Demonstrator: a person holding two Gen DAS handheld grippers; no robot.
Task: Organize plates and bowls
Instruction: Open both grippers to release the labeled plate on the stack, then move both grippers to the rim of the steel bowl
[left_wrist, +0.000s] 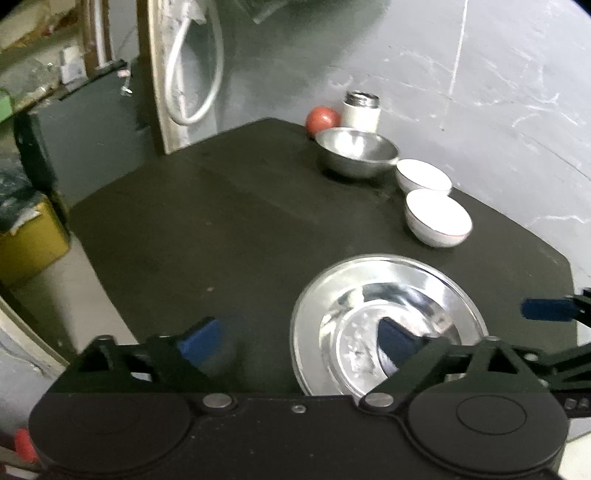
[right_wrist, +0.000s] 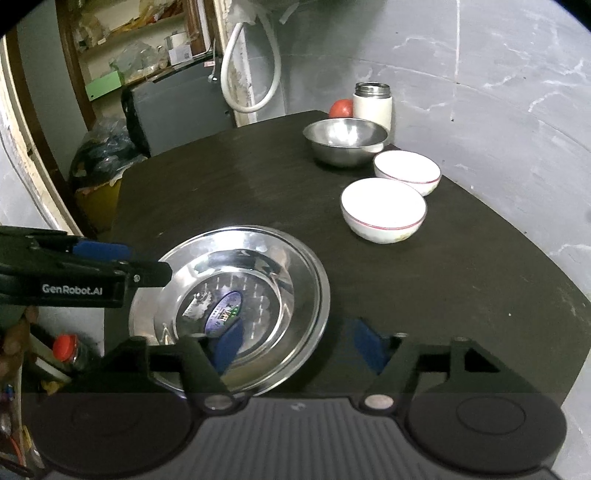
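A shiny round stainless-steel plate (right_wrist: 236, 306) lies flat at the near edge of the dark round table (right_wrist: 229, 192), with a wide flat rim, a stepped well and an oval sticker in its centre. It may be more than one plate stacked; the doubled rim line in the right wrist view hints at this but does not settle it. Behind it, towards the wall, stand two white ceramic bowls with a thin red line below the rim: the nearer white bowl (right_wrist: 383, 209) and the farther white bowl (right_wrist: 407, 171), just beside each other. Further back sits a steel mixing bowl (right_wrist: 345, 142), then a white cylindrical flask with a metal neck (right_wrist: 372, 103) and a red round fruit (right_wrist: 341, 108), partly hidden by the steel bowl. All the bowls appear empty.

The left gripper (left_wrist: 295, 338) is spread wide over the plate's left side, one blue-padded finger outside the rim and the other above the well, gripping nothing. The right gripper (right_wrist: 299, 345) is likewise spread, its left finger above the plate's near rim and its right finger over bare table. Whether any pad touches the metal cannot be told. The left wrist view is blurred.
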